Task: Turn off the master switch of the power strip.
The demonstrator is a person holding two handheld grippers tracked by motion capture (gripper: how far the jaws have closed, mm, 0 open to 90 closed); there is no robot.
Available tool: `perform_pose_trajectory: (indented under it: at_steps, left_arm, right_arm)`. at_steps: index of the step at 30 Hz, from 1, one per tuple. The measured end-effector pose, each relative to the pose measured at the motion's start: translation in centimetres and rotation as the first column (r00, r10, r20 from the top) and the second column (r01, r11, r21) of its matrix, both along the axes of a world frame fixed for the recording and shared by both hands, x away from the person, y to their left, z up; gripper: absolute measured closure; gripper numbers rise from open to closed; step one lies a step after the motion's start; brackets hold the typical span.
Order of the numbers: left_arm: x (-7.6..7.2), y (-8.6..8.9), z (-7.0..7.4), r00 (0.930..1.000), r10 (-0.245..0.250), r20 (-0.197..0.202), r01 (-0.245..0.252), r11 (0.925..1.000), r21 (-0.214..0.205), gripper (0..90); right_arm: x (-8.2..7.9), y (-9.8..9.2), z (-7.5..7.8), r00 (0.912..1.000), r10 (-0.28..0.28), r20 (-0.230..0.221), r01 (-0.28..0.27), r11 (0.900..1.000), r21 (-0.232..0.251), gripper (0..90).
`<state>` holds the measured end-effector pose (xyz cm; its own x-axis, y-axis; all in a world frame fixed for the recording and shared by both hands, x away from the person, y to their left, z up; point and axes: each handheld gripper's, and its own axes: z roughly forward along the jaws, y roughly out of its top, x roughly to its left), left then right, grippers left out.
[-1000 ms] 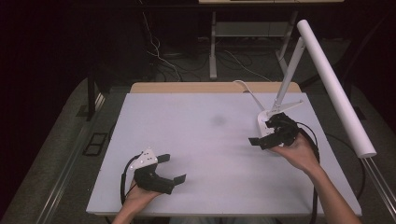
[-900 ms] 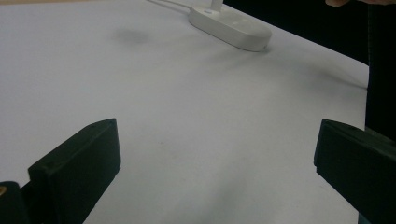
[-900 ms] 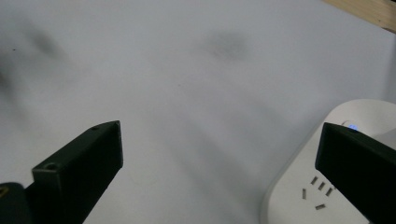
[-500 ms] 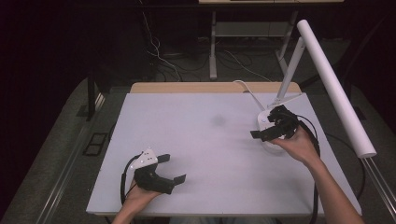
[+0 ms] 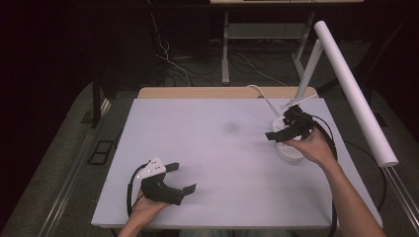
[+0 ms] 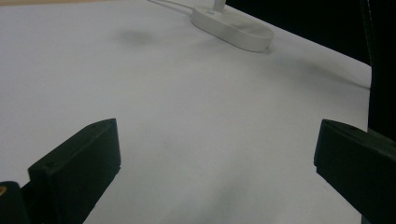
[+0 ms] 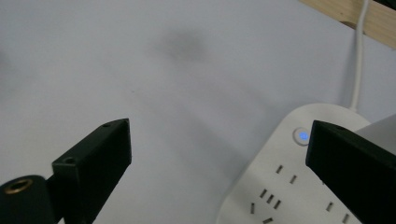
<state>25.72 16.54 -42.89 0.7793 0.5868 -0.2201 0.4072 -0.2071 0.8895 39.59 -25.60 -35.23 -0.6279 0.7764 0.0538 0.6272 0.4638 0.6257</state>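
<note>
**Two open grippers, one lamp base on the desk**

My right gripper view reveals what the high view cannot: sockets and one lit blue button point(image 7: 303, 136) on the white lamp base point(image 7: 299, 186). From above, that base point(image 5: 289, 150) sits at the desk's point(image 5: 212, 148) right side beneath my right gripper point(image 5: 277, 132), jaws wide apart, empty. My left gripper point(image 5: 180, 178), equally open and empty, rests near the front edge. Count: two grippers, one base, one white tube point(image 5: 356, 94). Since a second ago, my right gripper has shifted slightly; the left is unchanged.
</note>
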Motion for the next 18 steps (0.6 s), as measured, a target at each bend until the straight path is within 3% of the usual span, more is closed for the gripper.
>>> perform_pose_trajectory:
  at_steps: [4, 5, 11, 18]
  left_arm:
    - [0.0, 0.0, 0.0, 1.0000, 0.000, 0.000, 0.000, 1.0000, 0.000, 0.0]
    - [0.0, 0.0, 0.0, 1.0000, 0.001, -0.001, -0.001, 1.0000, -0.001, 0.0]
    - [0.1, 0.1, 0.0, 1.0000, 0.004, -0.005, -0.004, 1.0000, -0.004, 0.0]
    - [0.1, 0.2, 0.0, 1.0000, 0.005, -0.002, -0.005, 1.0000, -0.005, 0.0]
  right_arm:
    - [0.3, 0.0, 0.0, 0.9998, 0.004, 0.018, -0.004, 0.9998, -0.022, 18.5]
    - [0.5, 0.1, 0.0, 0.9998, 0.007, 0.019, -0.006, 0.9994, -0.035, 26.2]
    - [1.3, 0.1, 0.3, 0.9995, 0.008, 0.031, -0.006, 0.9979, -0.065, 42.6]
    - [2.3, 0.6, -0.1, 0.9995, 0.006, 0.030, -0.002, 0.9938, -0.111, 57.1]
